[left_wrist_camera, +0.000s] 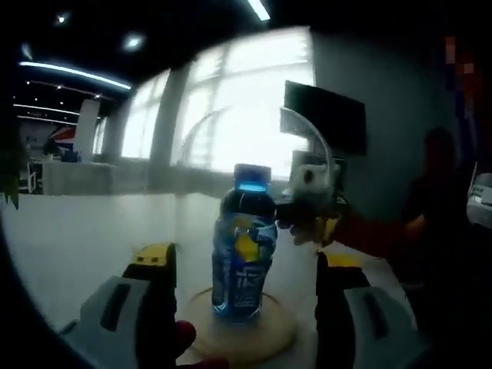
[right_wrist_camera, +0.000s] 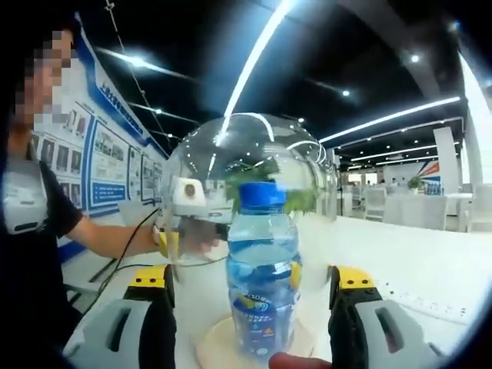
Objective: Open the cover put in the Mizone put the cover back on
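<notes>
Left gripper view, left to right: the left gripper (left_wrist_camera: pixel 244 307) with yellow-tipped jaws spread wide and clasping nothing; between them the Mizone bottle (left_wrist_camera: pixel 243 257), blue-capped and upright on a round wooden base (left_wrist_camera: pixel 270 334) that rests on the white table (left_wrist_camera: pixel 69 238); beyond it the right gripper (left_wrist_camera: pixel 307 223), lifting the clear dome cover (left_wrist_camera: pixel 311 134) in a raised, tilted attitude; whether its jaws clench the cover cannot be told here.

Right gripper view, left to right: a person's arm and the left gripper (right_wrist_camera: pixel 188 231) beside the dome cover (right_wrist_camera: pixel 254 184), which looms behind and above the bottle (right_wrist_camera: pixel 263 269); the right gripper (right_wrist_camera: pixel 246 307), jaws parted either side of the bottle without visibly touching it.

Step in hand, by judgement: the bottle stands on the base and the cover is off; the next move calls for lowering the dome squarely over the bottle, clear of its cap, until the rim seats on the base.
</notes>
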Tool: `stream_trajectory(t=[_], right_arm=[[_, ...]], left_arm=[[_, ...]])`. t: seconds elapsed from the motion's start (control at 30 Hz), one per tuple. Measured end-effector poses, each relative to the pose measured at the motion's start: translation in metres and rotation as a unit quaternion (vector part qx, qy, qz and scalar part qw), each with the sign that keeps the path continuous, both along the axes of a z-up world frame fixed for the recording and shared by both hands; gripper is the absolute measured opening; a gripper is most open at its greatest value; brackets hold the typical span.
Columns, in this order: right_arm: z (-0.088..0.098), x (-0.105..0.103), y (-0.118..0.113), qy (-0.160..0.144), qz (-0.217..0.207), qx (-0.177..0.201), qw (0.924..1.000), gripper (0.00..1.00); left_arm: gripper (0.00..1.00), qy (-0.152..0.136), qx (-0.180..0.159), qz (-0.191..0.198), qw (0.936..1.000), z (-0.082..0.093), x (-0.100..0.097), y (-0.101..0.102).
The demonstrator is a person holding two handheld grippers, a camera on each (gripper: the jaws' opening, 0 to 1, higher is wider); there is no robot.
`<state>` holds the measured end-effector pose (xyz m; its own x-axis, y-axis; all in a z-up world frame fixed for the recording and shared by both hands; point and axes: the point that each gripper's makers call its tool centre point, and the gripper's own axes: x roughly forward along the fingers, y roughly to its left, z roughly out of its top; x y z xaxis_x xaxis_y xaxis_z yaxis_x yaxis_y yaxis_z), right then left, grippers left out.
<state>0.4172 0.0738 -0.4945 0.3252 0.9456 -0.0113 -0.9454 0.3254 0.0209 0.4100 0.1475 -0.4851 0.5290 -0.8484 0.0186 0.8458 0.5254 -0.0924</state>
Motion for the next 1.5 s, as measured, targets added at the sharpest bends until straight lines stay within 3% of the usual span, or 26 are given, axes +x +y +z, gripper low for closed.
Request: stream_trajectory(t=[0.1, 0.43, 0.67, 0.8, 1.03, 1.3, 1.5], right_arm=[[0.005, -0.004, -0.008, -0.009, -0.017, 0.008, 0.9998, 0.68], [0.007, -0.013, -0.022, -0.002, -0.053, 0.018, 0.9984, 0.55], [0.001, -0.019, -0.026, -0.017, -0.080, 0.004, 0.9966, 0.48], [-0.003, -0.021, -0.029, -0.019, -0.090, -0.001, 0.9957, 0.43], [-0.008, -0.025, -0.037, -0.020, -0.121, 0.002, 0.9925, 0.37], [-0.009, -0.044, -0.040, -0.035, -0.126, -0.003, 0.9915, 0.36], [-0.010, -0.067, -0.044, -0.046, -0.132, 0.003, 0.9902, 0.36]], left_arm=[[0.58, 0.003, -0.018, 0.009, 0.9998, 0.007, -0.001, 0.005], [0.51, -0.010, -0.019, 0.048, 0.9986, 0.011, -0.009, 0.008], [0.32, -0.008, -0.049, 0.078, 0.9957, 0.012, -0.021, 0.019], [0.31, -0.007, -0.067, 0.079, 0.9946, 0.011, -0.025, 0.021], [0.30, -0.017, -0.059, 0.107, 0.9923, 0.005, -0.033, 0.028], [0.30, -0.061, 0.010, 0.123, 0.9905, -0.004, -0.055, 0.023], [0.30, -0.069, 0.006, 0.127, 0.9895, -0.017, -0.071, 0.024]])
